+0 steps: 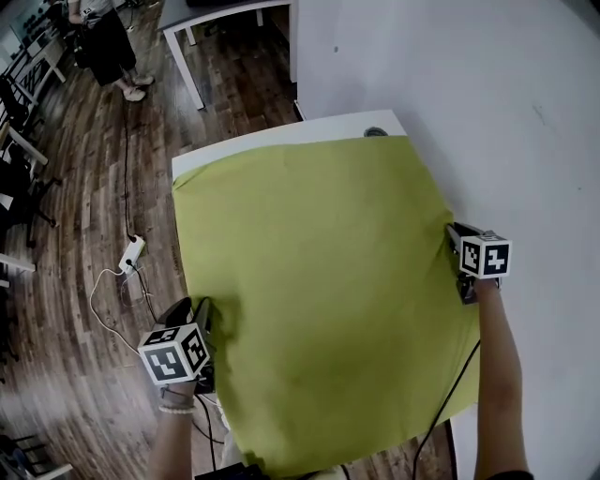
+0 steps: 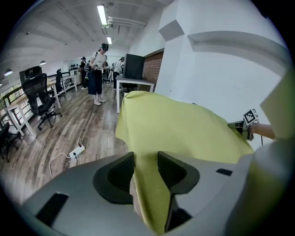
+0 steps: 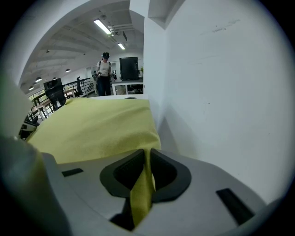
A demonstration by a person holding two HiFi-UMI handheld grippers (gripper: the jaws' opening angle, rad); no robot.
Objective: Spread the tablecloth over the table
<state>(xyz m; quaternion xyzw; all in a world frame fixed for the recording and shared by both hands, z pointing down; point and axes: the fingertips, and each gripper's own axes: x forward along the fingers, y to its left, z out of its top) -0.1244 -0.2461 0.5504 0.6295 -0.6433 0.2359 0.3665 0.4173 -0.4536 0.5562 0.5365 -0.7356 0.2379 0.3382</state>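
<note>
A yellow-green tablecloth point(image 1: 309, 281) covers nearly all of the white table point(image 1: 281, 136); only a strip at the far edge shows bare. My left gripper point(image 1: 199, 311) is at the cloth's left edge. In the left gripper view its jaws point(image 2: 146, 166) stand apart, with a fold of the tablecloth point(image 2: 184, 129) running loosely between them. My right gripper point(image 1: 457, 236) is at the cloth's right edge beside the wall. In the right gripper view its jaws point(image 3: 147, 159) pinch a thin fold of the tablecloth point(image 3: 92, 129), which hangs down between the pads.
A white wall point(image 1: 487, 75) runs close along the table's right side. A power strip point(image 1: 131, 253) with cables lies on the wood floor to the left. A person point(image 1: 112, 47) stands far left near another white table point(image 1: 206, 19). A small dark object point(image 1: 375, 131) sits at the table's far edge.
</note>
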